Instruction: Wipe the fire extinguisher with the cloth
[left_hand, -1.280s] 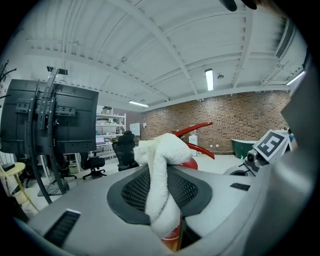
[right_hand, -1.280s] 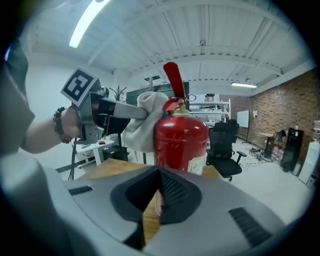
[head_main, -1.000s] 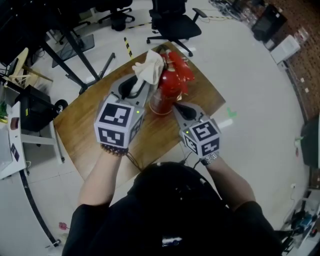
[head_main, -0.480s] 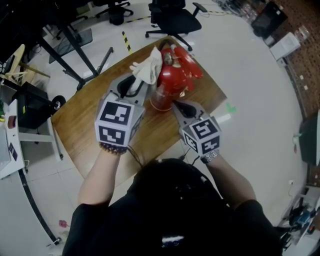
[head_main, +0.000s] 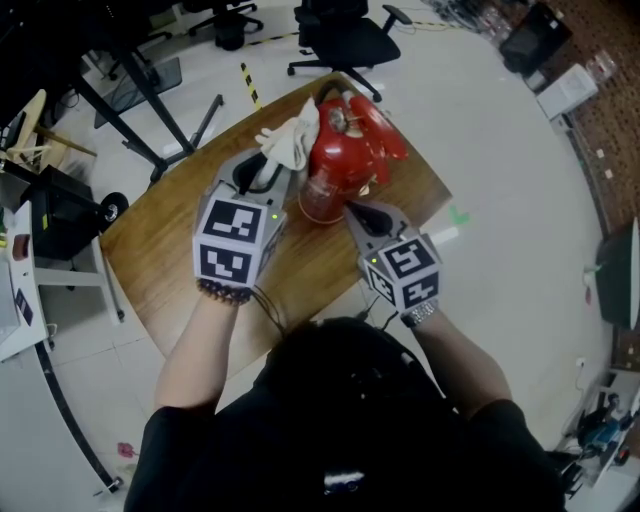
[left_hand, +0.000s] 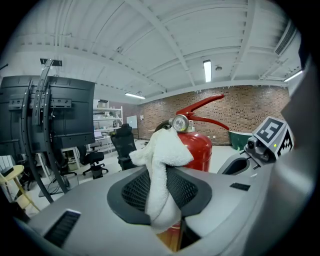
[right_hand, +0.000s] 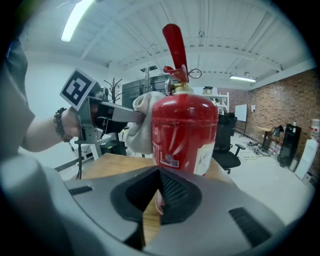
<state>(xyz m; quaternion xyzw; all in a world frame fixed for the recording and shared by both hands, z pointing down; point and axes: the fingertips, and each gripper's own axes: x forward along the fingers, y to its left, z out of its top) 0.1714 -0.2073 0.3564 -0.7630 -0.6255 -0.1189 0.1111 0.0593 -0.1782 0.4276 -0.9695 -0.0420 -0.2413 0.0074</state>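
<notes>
extinguisher (head_main: 345, 160): glossy red painted metal; label (right_hand: 206, 156) pale, paper-like. cloth (head_main: 292, 140): white, soft, nubby terry. tabletop (head_main: 180, 250): brown wood, matt, grain visible. left tongs (head_main: 270, 170), right tongs (head_main: 355, 210): smooth matt grey plastic; pads (right_hand: 172, 192) dark, fine-ribbed.

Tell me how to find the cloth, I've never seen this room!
Find the brown wooden table in the middle of the floor, where a red fire extinguisher stands upright. The cloth is the crumpled bundle beside the extinguisher's top, on its left in the head view, pinched in the left tool. It's the only white, floppy thing there; its neighbours are hard, red or grey.
</notes>
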